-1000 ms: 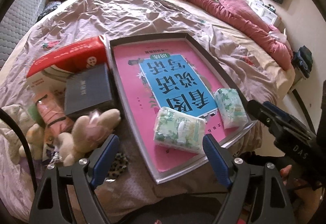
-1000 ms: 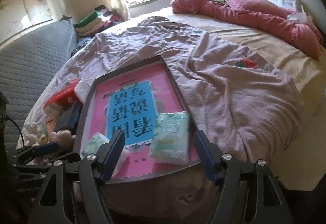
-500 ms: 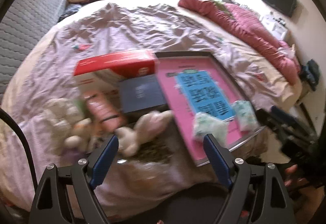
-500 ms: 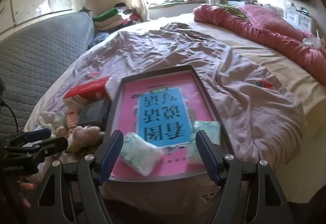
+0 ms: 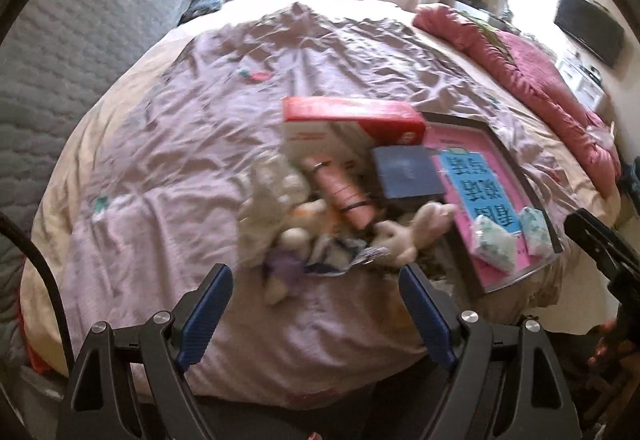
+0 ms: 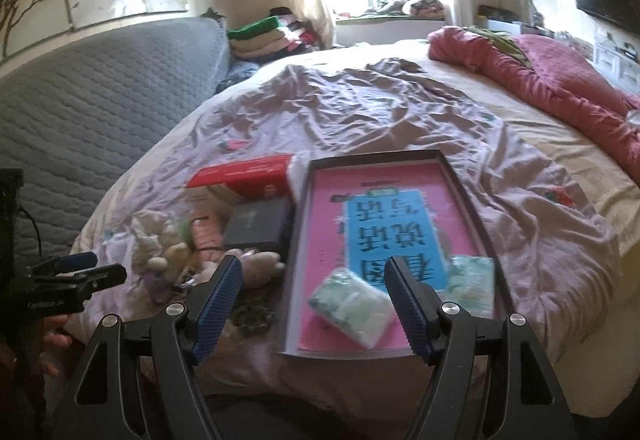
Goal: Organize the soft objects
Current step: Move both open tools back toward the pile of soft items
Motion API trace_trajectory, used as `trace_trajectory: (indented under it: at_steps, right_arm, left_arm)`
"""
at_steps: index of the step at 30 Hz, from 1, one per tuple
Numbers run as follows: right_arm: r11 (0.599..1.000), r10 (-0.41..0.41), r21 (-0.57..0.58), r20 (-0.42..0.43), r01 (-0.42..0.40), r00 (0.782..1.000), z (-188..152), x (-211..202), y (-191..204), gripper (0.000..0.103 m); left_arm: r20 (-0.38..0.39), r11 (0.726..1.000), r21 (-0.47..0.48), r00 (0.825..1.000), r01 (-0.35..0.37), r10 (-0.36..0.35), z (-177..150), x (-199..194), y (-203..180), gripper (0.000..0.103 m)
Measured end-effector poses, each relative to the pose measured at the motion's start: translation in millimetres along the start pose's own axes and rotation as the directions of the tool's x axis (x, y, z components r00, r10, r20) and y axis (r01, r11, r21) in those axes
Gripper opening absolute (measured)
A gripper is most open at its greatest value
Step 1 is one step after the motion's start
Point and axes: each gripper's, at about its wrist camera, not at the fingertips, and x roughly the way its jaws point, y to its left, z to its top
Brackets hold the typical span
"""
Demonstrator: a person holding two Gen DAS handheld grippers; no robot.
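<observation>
Tissue packs [image 5: 492,245] sit farther right now; left gripper [image 5: 316,304] empty.

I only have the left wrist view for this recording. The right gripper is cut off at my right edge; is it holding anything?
Observer: No. The right gripper is open and empty, above the near end of the tray.
Operator: What sits nearest its fingers?
Observer: A tissue pack lying in the tray, apart from both fingers.
Operator: Is the left gripper visible from there?
Observer: Yes, the left gripper shows at the left edge, beside the plush toys, touching none that I can see.
</observation>
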Motion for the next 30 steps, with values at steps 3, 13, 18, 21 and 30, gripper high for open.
trace_trajectory:
  at_steps: [3, 13, 18, 21, 30]
  right_arm:
    - [0.999, 0.034, -0.006, -0.022, -0.034, 0.999, -2, 5, 13, 0.075]
    - [0.993, 0.094, -0.063, -0.078, -0.099, 0.993, -10, 18, 50, 0.075]
    - [0.99, 0.093, -0.096, -0.104, -0.103, 0.99, -16, 25, 63, 0.075]
    - [0.988, 0.094, -0.11, -0.122, -0.107, 0.988, -19, 31, 68, 0.075]
    - [0.973, 0.069, -0.2, -0.23, -0.116, 0.971, -38, 64, 93, 0.075]
  left_arm:
    - [-0.002, 1.0, -0.022, 1.0, -0.019, 0.019, -4, 0, 16, 0.085]
    - [-0.019, 0.996, -0.086, 1.0, -0.016, 0.014, -18, 1, 50, 0.085]
    - [-0.008, 0.994, -0.107, 1.0, -0.028, 0.028, -18, 0, 61, 0.085]
    - [-0.002, 0.991, -0.128, 1.0, -0.021, 0.021, -18, 0, 68, 0.085]
    - [0.014, 0.988, -0.151, 1.0, 0.007, -0.005, -25, 14, 70, 0.085]
